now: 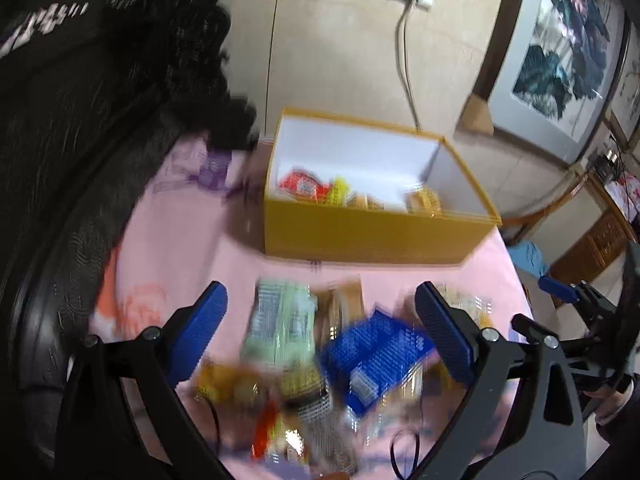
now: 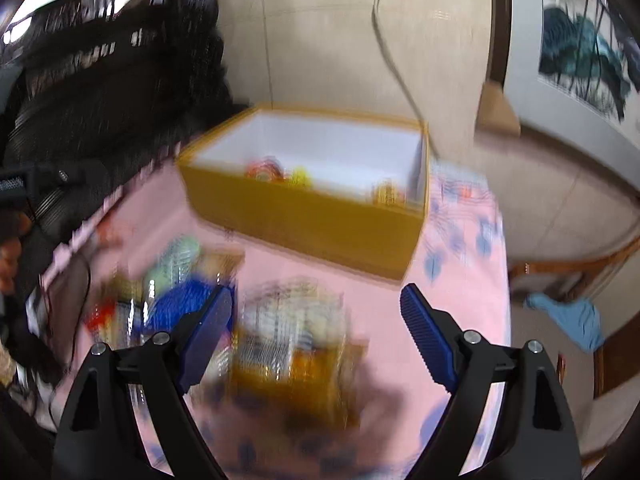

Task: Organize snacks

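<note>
Both claws spread wide, empty. Left claw [image 1: 320,332] over blue packet [image 1: 376,356]; right claw [image 2: 316,332] over clear pack [image 2: 292,344]. Box [image 2: 304,220] beyond. Straddle 1 packet each, then clamp.

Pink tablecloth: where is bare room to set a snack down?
The bare pink tablecloth shows between the yellow cardboard box and the snack pile, and along the right edge by the box. The blurred pile under both open grippers is crowded.
</note>
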`<state>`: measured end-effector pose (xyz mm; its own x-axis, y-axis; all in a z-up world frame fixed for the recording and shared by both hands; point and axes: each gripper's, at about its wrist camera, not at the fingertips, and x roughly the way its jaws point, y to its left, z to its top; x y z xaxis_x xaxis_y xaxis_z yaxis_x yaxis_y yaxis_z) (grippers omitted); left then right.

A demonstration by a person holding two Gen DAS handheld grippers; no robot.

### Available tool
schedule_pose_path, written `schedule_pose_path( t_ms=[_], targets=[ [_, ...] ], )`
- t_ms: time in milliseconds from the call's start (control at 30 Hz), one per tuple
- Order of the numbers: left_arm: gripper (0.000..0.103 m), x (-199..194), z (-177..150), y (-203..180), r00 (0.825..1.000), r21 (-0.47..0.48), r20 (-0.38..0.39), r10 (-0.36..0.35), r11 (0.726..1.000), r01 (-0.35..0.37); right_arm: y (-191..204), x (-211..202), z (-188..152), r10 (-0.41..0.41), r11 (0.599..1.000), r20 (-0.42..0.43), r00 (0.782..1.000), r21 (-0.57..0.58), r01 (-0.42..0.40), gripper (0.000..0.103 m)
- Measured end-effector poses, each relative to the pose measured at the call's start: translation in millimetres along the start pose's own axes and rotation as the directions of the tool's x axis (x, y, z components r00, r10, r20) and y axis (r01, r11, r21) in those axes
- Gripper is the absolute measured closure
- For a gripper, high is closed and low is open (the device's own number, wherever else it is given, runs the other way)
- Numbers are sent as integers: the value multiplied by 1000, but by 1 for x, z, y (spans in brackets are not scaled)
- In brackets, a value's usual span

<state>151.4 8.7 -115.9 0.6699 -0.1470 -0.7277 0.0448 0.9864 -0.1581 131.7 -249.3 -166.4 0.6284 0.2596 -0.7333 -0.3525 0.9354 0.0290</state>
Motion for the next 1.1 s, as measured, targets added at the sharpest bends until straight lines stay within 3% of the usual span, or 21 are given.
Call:
schedule_pose_path(
  t_ms=[267,567,700,800,833,900,967,1000,1033,1100],
  targets=[
    [6,9,-84,3,986,37,-157,47,998,-42,23,5,-33,-5,997,-53,999,81,9,16],
    [8,44,-110,-4,965,40,-256,57,998,-48,23,-1,-39,22,990,-59,998,140,-14,16],
    [22,60,-109,-3,952,1,-301,55,998,-57,15,-3,-43,22,984,-59,998,176,-11,14],
    [39,79,-112,-3,930,-19,-362,57,997,-68,8,-3,-47,21,979,-55,998,203,-9,13],
    [39,86,-115,-3,923,-17,-377,75,996,-88,6,-3,-48,21,978,-54,998,209,-9,13],
    [39,89,-114,-7,937,-12,-342,78,996,-87,2,-2,-50,23,974,-53,998,226,-10,13],
    [41,92,-112,-7,938,-12,-336,78,996,-88,-1,0,-52,26,970,-53,998,245,-13,13],
    [47,91,-112,-6,940,-18,-333,77,996,-88,-2,1,-53,31,968,-54,998,249,-17,13],
    [61,90,-112,-5,942,-32,-332,55,997,-70,-3,2,-54,39,967,-54,998,253,-24,13],
    [72,86,-112,-3,943,-50,-333,12,998,-31,-4,3,-54,46,967,-47,998,252,-33,13]
  ],
)
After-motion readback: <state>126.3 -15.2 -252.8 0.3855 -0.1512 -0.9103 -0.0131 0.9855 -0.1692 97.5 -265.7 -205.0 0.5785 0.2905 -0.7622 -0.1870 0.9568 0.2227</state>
